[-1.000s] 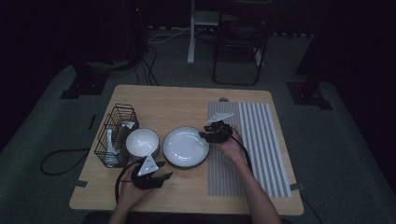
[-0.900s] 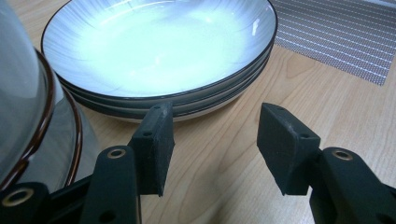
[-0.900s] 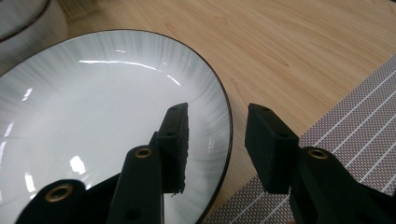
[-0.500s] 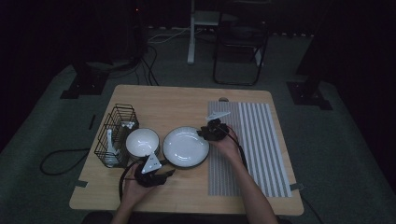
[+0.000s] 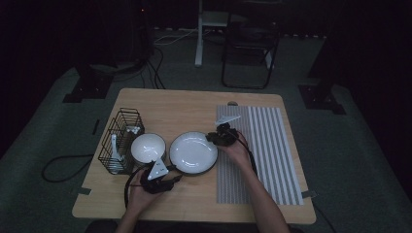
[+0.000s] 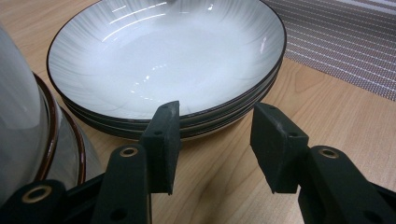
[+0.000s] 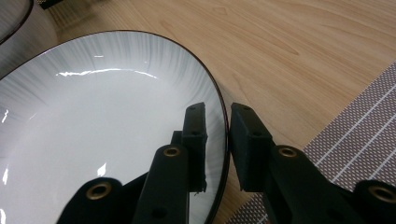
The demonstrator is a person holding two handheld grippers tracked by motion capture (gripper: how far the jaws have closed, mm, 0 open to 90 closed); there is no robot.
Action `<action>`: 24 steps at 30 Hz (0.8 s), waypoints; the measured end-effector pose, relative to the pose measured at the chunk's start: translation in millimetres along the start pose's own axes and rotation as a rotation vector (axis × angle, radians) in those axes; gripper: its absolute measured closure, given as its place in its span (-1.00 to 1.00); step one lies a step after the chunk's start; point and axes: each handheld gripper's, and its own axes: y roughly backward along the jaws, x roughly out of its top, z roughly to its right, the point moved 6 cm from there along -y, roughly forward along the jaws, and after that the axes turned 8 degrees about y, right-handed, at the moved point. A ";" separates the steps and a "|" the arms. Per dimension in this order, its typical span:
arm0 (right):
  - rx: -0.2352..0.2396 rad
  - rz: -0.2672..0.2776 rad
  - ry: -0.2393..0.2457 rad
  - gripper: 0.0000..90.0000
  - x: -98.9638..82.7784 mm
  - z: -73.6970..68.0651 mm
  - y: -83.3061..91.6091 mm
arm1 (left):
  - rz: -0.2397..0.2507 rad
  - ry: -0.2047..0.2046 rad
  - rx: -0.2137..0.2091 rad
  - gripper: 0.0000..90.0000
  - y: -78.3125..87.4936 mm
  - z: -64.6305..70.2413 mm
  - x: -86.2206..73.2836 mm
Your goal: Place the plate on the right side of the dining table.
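The right gripper [image 7: 217, 140] has just been closing its jaws astride the right rim of the top plate [image 5: 193, 152]; whether they pinch it, I cannot tell. The left gripper [image 6: 215, 140], jaws narrowing but open and empty, faces the plate stack's near edge.

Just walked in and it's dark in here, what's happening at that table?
A person works two handheld grippers at a stack of white plates. The right gripper straddles the top plate's rim, its jaws having just been closing. The left gripper sits open at the near edge, beside a bowl and wire rack.
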 end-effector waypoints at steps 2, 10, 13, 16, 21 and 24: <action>0.000 -0.002 -0.001 0.73 -0.2 0.5 -0.4 | -0.001 0.002 0.001 0.20 0.1 -0.3 0.3; 0.008 -0.004 -0.037 0.82 -1.3 2.9 0.3 | 0.000 0.019 0.003 0.33 0.2 -3.0 1.7; 0.007 -0.004 -0.044 0.83 -0.9 3.3 0.5 | 0.004 0.033 0.002 0.45 0.3 -5.3 2.5; 0.008 0.004 -0.055 0.84 -0.5 4.0 1.6 | 0.005 0.041 0.009 0.54 0.3 -6.2 2.9; 0.018 0.021 -0.090 0.87 1.1 5.3 5.0 | 0.007 0.043 0.028 0.64 0.1 -6.8 3.1; 0.022 0.022 -0.098 0.87 0.9 5.5 5.3 | 0.008 0.047 0.041 0.70 0.1 -6.9 3.1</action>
